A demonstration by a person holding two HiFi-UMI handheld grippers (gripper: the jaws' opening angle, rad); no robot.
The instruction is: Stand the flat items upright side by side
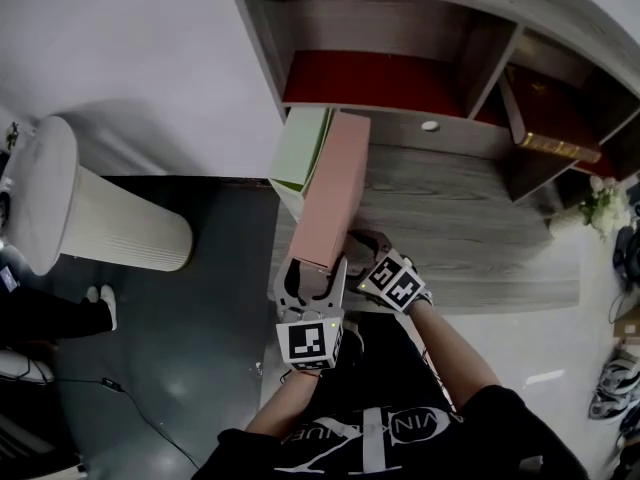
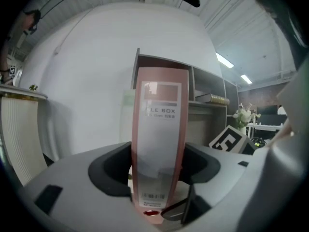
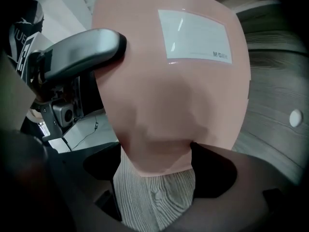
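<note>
Both forearms (image 1: 455, 353) are stretched forward toward the desk (image 1: 470, 233), with the wrists brought close together at its near left corner. The left gripper (image 1: 311, 273) is held nearly level and is clamped on the narrow spine of the pink box (image 1: 333, 183). The pink box is stood upright along the desk's left edge, just beside a green box (image 1: 300, 148). The right gripper (image 1: 366, 251) is tilted downward at the pink box's right face, jaws spread wide, with nothing gripped.
</note>
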